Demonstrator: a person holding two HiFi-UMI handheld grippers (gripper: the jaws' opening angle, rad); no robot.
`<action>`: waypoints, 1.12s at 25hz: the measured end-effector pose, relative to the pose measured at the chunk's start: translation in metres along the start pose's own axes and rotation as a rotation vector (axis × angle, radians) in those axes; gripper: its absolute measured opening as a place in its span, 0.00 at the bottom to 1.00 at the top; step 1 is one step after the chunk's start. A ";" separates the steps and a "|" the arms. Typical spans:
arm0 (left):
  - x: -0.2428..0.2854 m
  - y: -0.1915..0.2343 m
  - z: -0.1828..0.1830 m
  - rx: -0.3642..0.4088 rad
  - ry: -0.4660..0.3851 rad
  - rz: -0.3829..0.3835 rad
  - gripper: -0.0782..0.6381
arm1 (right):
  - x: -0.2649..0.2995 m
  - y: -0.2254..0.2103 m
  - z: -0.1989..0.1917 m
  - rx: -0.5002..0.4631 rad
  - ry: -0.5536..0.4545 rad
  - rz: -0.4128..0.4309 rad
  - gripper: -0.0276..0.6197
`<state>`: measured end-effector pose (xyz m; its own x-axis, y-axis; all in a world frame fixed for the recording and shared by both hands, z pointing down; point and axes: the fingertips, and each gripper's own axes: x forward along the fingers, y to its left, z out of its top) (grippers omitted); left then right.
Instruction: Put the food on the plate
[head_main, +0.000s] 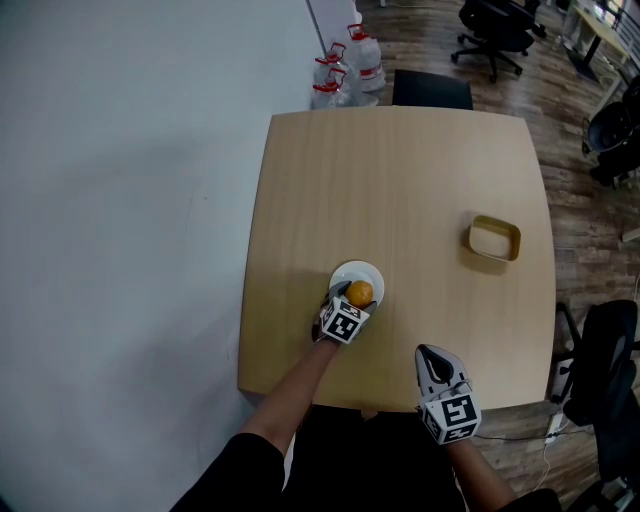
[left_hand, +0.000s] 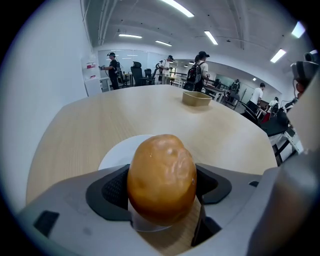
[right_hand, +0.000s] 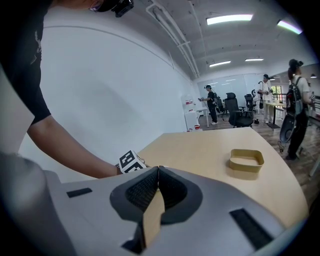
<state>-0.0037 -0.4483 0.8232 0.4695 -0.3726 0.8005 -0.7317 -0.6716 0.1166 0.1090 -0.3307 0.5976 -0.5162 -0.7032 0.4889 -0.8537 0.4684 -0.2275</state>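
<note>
The left gripper (head_main: 352, 306) grasps the food (left_hand: 161, 177), a rounded orange-brown piece, with one dark pad pressed to each side of it. It holds the food over the near part of the white plate (head_main: 366, 272), which sits on the wooden table (head_main: 400, 180) close to the person's edge; whether the food touches the plate cannot be told. The right gripper (right_hand: 158, 170) is clenched, its jaws meeting at the tips with nothing between them, and it hangs over the table's near edge, to the right of the plate and apart from it. A shallow tan container (head_main: 495, 239) stands alone toward the table's right side, well away from the plate, and the tabletop between them is bare wood. Beyond the far edge a black chair (head_main: 431, 89) is pushed against the table, and some clear water bottles (head_main: 345, 70) with red caps stand on the floor beside the white wall. Office chairs (head_main: 495, 28) stand farther off, and several people (left_hand: 200, 66) are in the room behind.
</note>
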 end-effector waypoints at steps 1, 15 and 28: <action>0.000 0.001 0.000 -0.003 -0.002 0.008 0.57 | -0.001 -0.002 0.000 0.001 0.000 -0.004 0.14; -0.035 0.014 0.011 -0.034 -0.071 0.038 0.59 | -0.008 -0.006 0.001 0.008 -0.044 -0.014 0.14; -0.172 -0.014 0.042 -0.187 -0.414 0.097 0.59 | -0.035 0.036 0.030 -0.044 -0.118 -0.019 0.14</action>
<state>-0.0532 -0.4015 0.6594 0.5243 -0.6781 0.5151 -0.8408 -0.5079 0.1872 0.0948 -0.3052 0.5472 -0.5064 -0.7692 0.3898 -0.8610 0.4755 -0.1803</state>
